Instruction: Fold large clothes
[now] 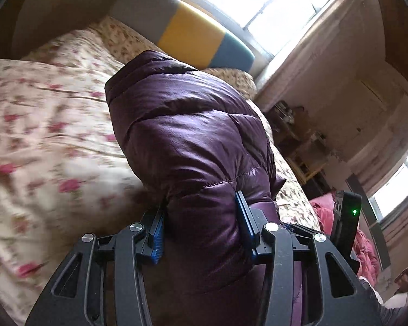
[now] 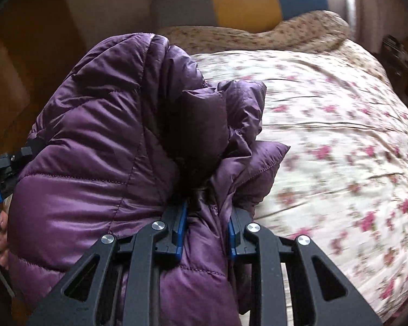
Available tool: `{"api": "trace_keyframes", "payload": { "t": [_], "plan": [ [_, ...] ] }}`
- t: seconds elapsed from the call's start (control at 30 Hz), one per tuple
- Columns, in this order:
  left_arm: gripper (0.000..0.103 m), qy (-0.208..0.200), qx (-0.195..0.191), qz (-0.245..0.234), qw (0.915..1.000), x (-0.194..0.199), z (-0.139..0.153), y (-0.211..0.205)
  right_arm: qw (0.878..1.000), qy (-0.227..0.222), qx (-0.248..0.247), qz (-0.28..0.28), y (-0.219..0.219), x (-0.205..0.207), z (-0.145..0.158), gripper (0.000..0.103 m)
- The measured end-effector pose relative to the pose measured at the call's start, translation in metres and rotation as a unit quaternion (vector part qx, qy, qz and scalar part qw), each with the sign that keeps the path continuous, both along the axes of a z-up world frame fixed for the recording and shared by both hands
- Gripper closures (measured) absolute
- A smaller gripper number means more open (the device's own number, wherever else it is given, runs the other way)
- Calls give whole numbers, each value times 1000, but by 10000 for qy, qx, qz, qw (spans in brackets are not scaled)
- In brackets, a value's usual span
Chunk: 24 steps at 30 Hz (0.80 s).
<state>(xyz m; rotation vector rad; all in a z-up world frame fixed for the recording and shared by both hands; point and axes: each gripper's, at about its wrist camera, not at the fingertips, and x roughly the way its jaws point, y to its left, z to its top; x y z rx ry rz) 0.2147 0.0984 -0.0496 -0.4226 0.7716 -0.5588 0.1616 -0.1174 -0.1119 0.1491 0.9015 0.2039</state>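
Both tools are clamped on the purple puffer jacket (image 1: 187, 141): the left gripper (image 1: 201, 225) pinches a thick bunched roll between its jaws, the right gripper (image 2: 208, 229) a thinner gathered edge. The jacket hangs lifted ahead of the jaws, apparently not yet laid flat, so folding lies ahead. Beyond it spreads the floral bedspread (image 2: 326, 125). Only the left view shows the window (image 1: 261, 2) and pink bedding (image 1: 364, 250).

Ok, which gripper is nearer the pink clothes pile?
Right. The right gripper is beside the pink clothes pile; the left gripper holds the purple jacket farther from it.
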Motion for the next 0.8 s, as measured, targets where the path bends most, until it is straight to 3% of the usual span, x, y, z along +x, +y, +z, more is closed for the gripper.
{"api": "trace_keyframes", "payload": {
  "t": [0.13,0.27,0.5,0.63,0.8],
  "plan": [
    [58,28,-15,296,9996,-18,-6,40,9994,-44,-146,301,38,-5,-4,81],
    [57,315,34,597,9977,-29,-28,63,9965,-216,-709,391,72,-1,-8,81],
    [51,357,305,921,9946,-27,-57,63,9846,-482,-1641,359,109,-11,-36,81],
    [44,354,308,1039,9935,-28,-69,64,9807,-645,-1816,334,113,-5,-54,81],
    [36,386,334,1296,9903,-33,-68,65,9819,-666,-1744,333,111,-13,-50,78]
  ]
}}
